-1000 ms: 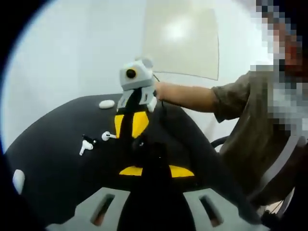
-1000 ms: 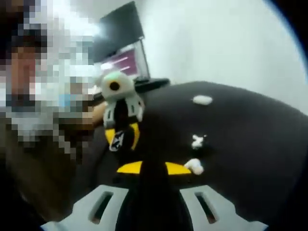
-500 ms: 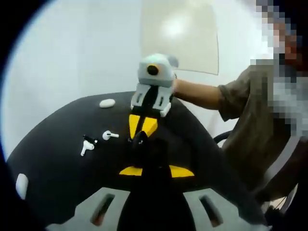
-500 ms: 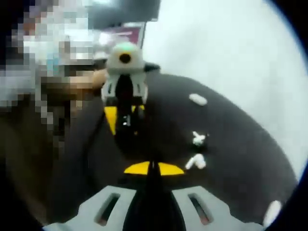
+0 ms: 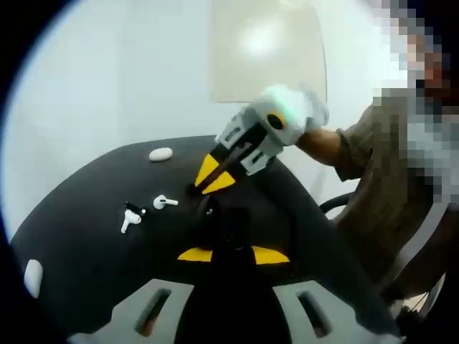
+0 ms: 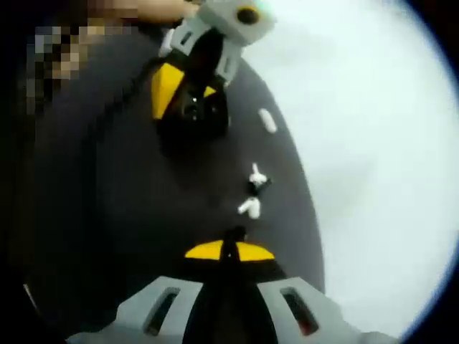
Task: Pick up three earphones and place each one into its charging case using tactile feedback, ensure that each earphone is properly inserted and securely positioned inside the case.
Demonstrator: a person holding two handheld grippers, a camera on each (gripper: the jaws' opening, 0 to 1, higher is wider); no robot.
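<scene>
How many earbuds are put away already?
None look finished yet. A white earbud and a second earbud lie loose on the black table, with a white case farther back. In hand: the left gripper holds a black case, and the right gripper, jaws closed, reaches its tips to it. Whether it carries an earbud is too blurry to tell.

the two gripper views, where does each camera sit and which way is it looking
Left gripper view: rides on the left claw, looking across the black table at white earphones and a white case; the right claw enters from the right, with the person's forearm and sleeve.
Right gripper view: rides on the right claw, tilted down over the table toward the left claw, which holds a dark object.
Shared: table, earphones, white case, each other's claw.
</scene>
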